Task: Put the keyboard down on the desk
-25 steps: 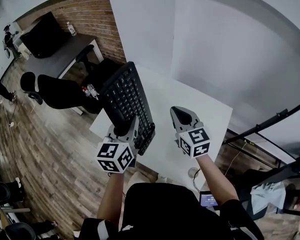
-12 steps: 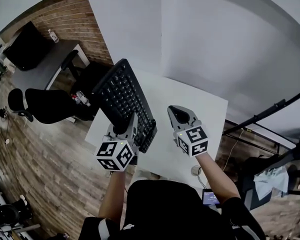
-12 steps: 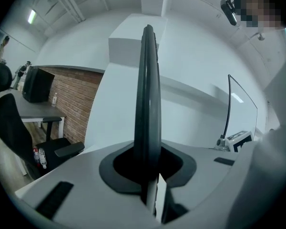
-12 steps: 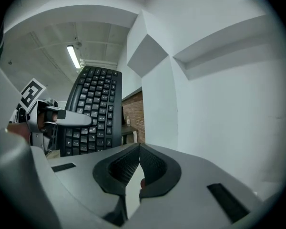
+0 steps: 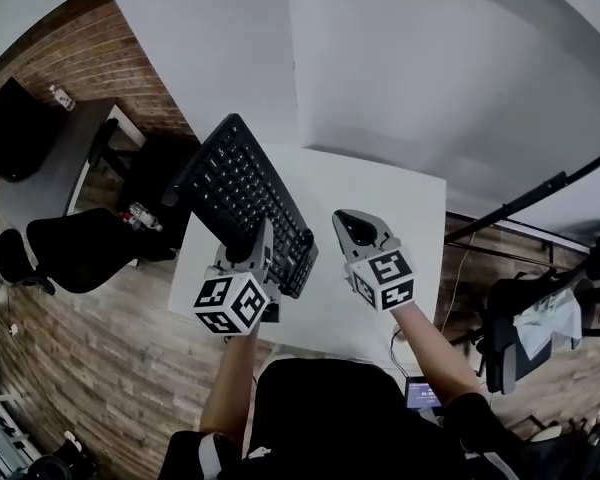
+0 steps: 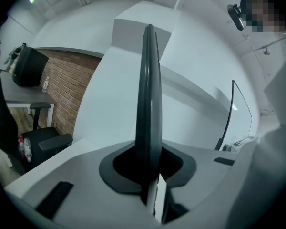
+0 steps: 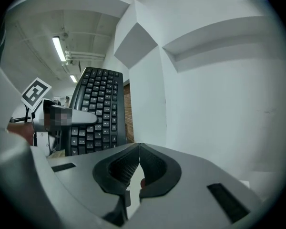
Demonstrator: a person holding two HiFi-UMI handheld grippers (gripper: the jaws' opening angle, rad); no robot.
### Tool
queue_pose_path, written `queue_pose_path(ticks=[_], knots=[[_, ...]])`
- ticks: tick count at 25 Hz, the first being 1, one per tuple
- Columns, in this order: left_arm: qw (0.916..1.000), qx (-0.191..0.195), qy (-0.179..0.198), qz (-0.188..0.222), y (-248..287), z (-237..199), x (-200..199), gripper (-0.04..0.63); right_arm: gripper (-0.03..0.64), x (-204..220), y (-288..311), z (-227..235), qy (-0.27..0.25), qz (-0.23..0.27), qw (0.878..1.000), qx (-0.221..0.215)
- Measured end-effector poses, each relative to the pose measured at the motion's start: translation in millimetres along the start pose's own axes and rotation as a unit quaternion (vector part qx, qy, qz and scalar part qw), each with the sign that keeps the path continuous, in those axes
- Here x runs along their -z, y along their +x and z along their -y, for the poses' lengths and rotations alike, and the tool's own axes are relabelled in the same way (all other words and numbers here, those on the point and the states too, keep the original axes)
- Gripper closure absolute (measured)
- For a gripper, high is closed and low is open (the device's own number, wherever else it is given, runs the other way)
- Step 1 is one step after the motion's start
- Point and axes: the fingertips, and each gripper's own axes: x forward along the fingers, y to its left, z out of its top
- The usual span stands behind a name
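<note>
Left gripper (image 5: 252, 251) pinches the near end of the black keyboard (image 5: 238, 190). I hold it tilted up on its long edge over the left part of the white desk (image 5: 390, 203), keys facing my right side. Whether its lower edge touches the desk, I cannot tell. Right gripper (image 5: 348, 223) hovers just beside the keyboard over the desk, jaws pressed together on nothing.

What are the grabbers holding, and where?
The left gripper clamps the keyboard by its left edge, near end; the right gripper is shut, empty.
</note>
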Motion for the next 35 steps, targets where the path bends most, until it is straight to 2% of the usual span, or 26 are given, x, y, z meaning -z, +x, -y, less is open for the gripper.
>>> queue_pose_path(ticks=[10,15,20,23,30,35], knots=[[0.9974,0.016,-0.067,-0.021,50,-33,16,0.511,0.575,29,14,24,0.023,-0.045,0.997,0.057],[0.9952,0.014,-0.090,-0.037,71,-49,30,0.511,0.575,49,20,25,0.018,-0.080,0.994,0.070],[0.9905,0.008,-0.132,-0.040,84,-63,40,0.511,0.575,69,20,24,0.031,-0.103,0.990,0.086],[0.9880,0.006,-0.148,-0.043,91,-72,47,0.511,0.575,79,23,20,0.033,-0.115,0.989,0.085],[0.9866,0.009,-0.154,-0.053,100,-81,62,0.511,0.575,93,32,8,0.025,-0.139,0.987,0.076],[0.9829,-0.002,-0.178,-0.045,103,-91,67,0.511,0.575,100,36,-2,0.032,-0.145,0.986,0.075]])
